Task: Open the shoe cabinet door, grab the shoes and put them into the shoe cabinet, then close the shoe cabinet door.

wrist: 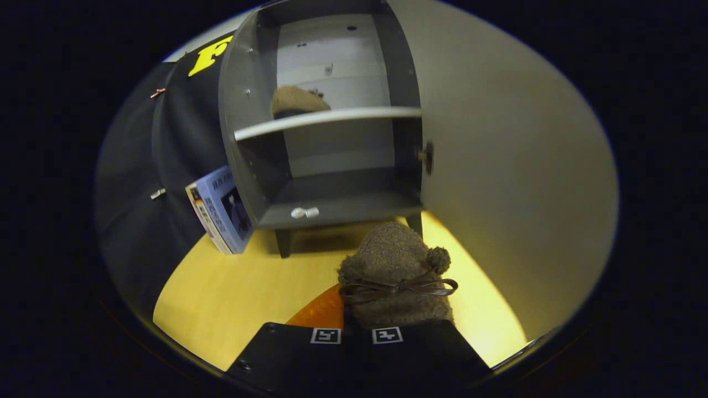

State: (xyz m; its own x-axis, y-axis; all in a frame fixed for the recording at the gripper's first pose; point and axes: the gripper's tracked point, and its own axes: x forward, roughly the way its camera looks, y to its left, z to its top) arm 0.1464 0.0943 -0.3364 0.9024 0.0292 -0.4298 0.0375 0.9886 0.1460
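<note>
Now brown shoe (395, 276) clamped between jaws, before open shoe cabinet (332, 160).

No legible word or number anywhere; two square black-and-white coded markers (325, 335) side by side, one atop each finger of the gripper (357, 331), those fingers drawn close together and pinching the rear rim of the fuzzy shoe (395, 276); printed lines and a small picture on the blue box (221, 213) leaning just beside the shoe cabinet (238, 110), too small and blurred to read.
</note>
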